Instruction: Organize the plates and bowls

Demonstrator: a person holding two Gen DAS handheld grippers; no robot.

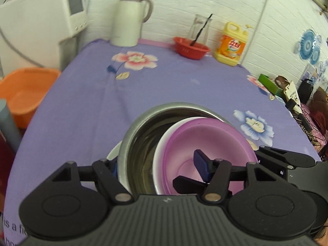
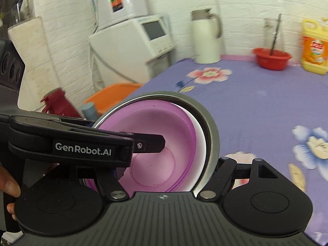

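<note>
A purple plastic bowl (image 1: 207,141) sits nested in a white bowl (image 1: 162,149) inside a steel bowl (image 1: 143,127), tilted, low over the purple flowered cloth. My left gripper (image 1: 157,164) straddles the stack: one finger is outside the steel bowl's left wall, the other blue-padded finger (image 1: 202,164) is inside the purple bowl. In the right wrist view the same stack shows, with the purple bowl (image 2: 155,143), white bowl (image 2: 199,153) and steel rim (image 2: 209,127). My right gripper (image 2: 164,164) spans the stack's near edge. The left gripper's body crosses in front of it.
A white thermos jug (image 1: 129,18), a red bowl (image 1: 191,48) with a utensil, a glass and a yellow detergent bottle (image 1: 232,45) stand at the table's far edge. An orange basin (image 1: 24,90) sits off the left side. Clutter lies at the right edge.
</note>
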